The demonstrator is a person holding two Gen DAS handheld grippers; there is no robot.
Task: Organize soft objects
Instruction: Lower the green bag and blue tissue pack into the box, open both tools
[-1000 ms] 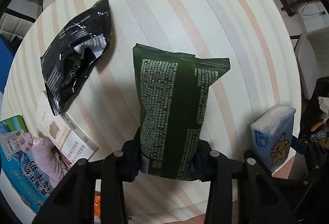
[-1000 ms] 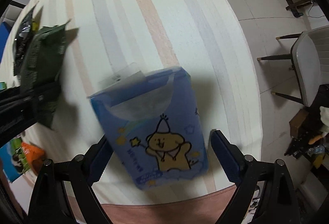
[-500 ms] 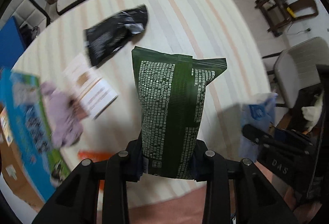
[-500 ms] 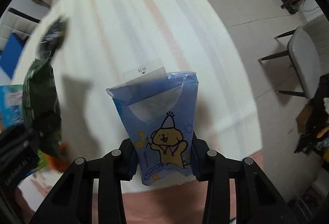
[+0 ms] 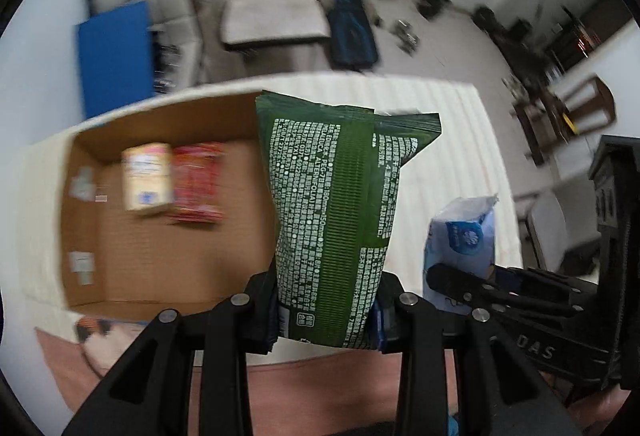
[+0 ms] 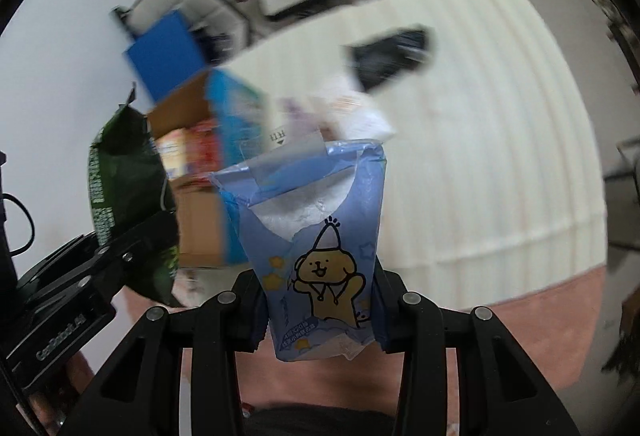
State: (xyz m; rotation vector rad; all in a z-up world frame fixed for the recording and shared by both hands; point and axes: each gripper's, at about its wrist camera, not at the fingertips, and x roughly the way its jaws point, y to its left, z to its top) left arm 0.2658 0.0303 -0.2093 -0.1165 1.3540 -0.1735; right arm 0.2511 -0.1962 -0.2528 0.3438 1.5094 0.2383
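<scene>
- The left claw (image 5: 326, 310) pinches the lower end of a green pack (image 5: 340, 208), its two black fingers pressed against the pack's sides; the pack stands upright in the grip, white print facing the camera.
- The green pack hangs in the air above the right edge of an open cardboard box (image 5: 160, 236) that sits on the striped surface (image 5: 460, 140).
- Inside the box lie a cream-and-yellow packet (image 5: 146, 182) and a red packet (image 5: 198, 182), side by side and touching, both blurred.
- The right claw (image 6: 320, 310) pinches the bottom of a blue tissue pack (image 6: 316, 236) printed with a cartoon bear in a party hat; its top is torn open, white tissue showing, and a clear tab sticks up from it.
- The tissue pack is held clear of the surface, upright, just to the right of the green pack; in the left view it shows as a pale blue shape (image 5: 464, 236) beside the green one.
- In the right view the left claw's body and green pack (image 6: 120, 188) sit at the left edge, with the box (image 6: 192, 172) behind them.
- A black bag (image 6: 390, 56) lies farther back on the surface (image 6: 500, 156), well apart from both claws, blurred.
- A beige chair (image 5: 276, 16) and a blue panel (image 5: 114, 52) stand beyond the surface.
</scene>
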